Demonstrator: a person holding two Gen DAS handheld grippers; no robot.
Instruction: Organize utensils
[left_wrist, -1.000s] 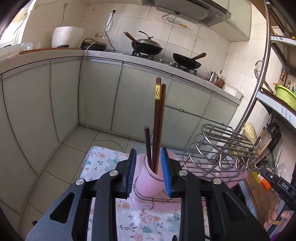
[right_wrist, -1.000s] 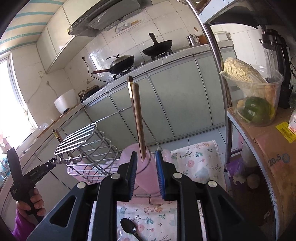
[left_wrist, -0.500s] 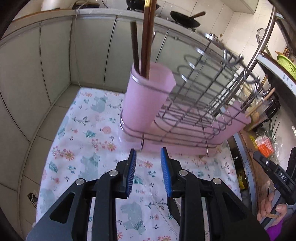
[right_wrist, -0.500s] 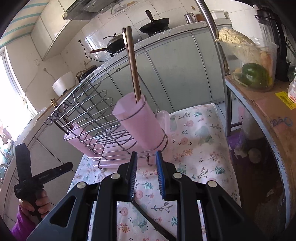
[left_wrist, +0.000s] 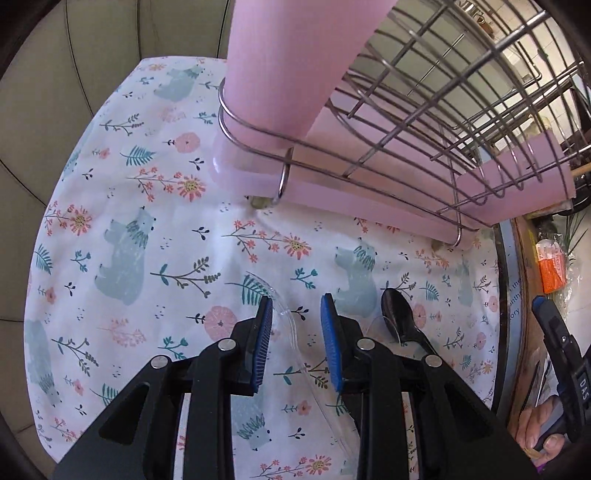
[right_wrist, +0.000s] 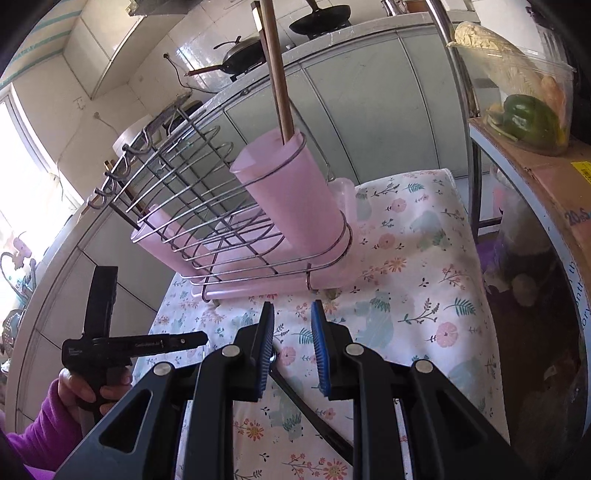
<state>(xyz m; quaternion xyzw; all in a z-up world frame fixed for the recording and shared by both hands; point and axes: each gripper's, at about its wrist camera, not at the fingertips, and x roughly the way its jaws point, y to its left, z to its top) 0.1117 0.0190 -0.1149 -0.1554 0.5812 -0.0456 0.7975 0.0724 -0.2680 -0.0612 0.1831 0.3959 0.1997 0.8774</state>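
Pink cup (right_wrist: 295, 192) in wire rack (right_wrist: 192, 206) at far side of floral cloth (right_wrist: 417, 266), chopsticks (right_wrist: 279, 74) standing in it. Left gripper (left_wrist: 295, 332) tilted down over clear plastic spoon (left_wrist: 291, 332), jaws released. Black spoon (left_wrist: 397, 317) just right. Right gripper (right_wrist: 292, 339) angled down over cloth, jaws apart, empty.

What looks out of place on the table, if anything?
Two utensils lie loose on the floral cloth instead of standing in the pink cup with the chopsticks: a clear plastic utensil between the left gripper's open jaws, and a black spoon just right of it.
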